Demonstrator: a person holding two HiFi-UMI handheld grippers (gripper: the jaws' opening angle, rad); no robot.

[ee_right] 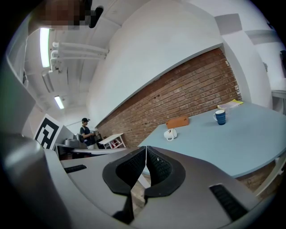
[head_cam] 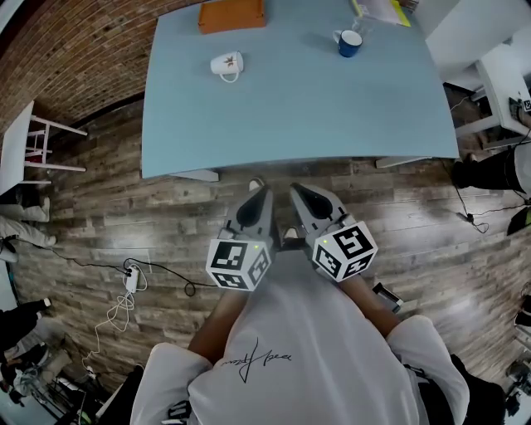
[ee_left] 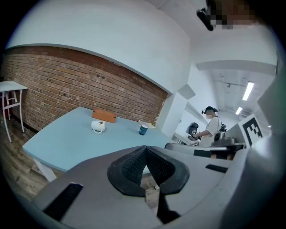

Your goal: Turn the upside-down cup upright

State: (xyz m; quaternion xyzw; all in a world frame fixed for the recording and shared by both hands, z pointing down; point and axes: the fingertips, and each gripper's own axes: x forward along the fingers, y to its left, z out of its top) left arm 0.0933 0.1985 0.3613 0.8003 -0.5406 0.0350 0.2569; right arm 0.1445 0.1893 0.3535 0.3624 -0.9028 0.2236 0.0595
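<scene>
A white cup rests on the light blue table at the far left; it seems to lie on its side, its handle toward me, and no open mouth shows. It also appears small in the left gripper view as the white cup and in the right gripper view as the white cup. A blue cup stands upright at the far right. My left gripper and right gripper are both shut and empty. They are held side by side over the floor, short of the table's near edge.
An orange box and papers lie at the table's far edge. A white stool stands to the left, cables trail on the wooden floor, and a white desk is at the right. Another person stands far off.
</scene>
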